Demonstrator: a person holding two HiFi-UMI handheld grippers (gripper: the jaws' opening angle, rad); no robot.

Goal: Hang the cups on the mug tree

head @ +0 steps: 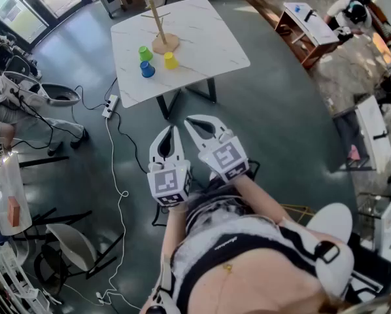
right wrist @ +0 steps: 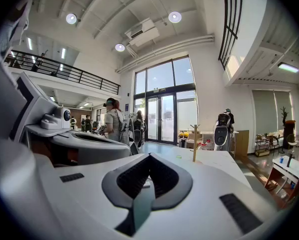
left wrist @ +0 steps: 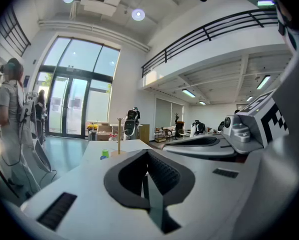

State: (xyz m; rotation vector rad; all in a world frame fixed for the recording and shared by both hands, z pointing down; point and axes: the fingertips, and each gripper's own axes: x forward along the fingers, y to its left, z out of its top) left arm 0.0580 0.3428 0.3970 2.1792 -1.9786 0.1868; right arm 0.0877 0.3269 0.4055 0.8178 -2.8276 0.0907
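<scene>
A wooden mug tree point(head: 160, 25) stands on the white marble table point(head: 202, 51) at the far end of the head view. Beside its base sit a green cup point(head: 145, 53), a blue cup point(head: 147, 69) and a yellow cup point(head: 170, 60), all upside down. My left gripper point(head: 172, 129) and right gripper point(head: 189, 119) are held side by side close to my body, well short of the table. Both are shut and hold nothing. The left gripper view point(left wrist: 147, 152) shows the mug tree point(left wrist: 118, 136) and green cup point(left wrist: 105, 153) far off. From my right gripper point(right wrist: 149, 157) the mug tree point(right wrist: 194, 143) is also distant.
A white cable and power strip point(head: 110, 105) lie on the floor between me and the table. Chairs point(head: 71, 244) and a person with gear point(head: 12, 103) are at the left. A wooden desk point(head: 306, 25) stands at the upper right. A white robot point(right wrist: 222, 129) stands beyond the table.
</scene>
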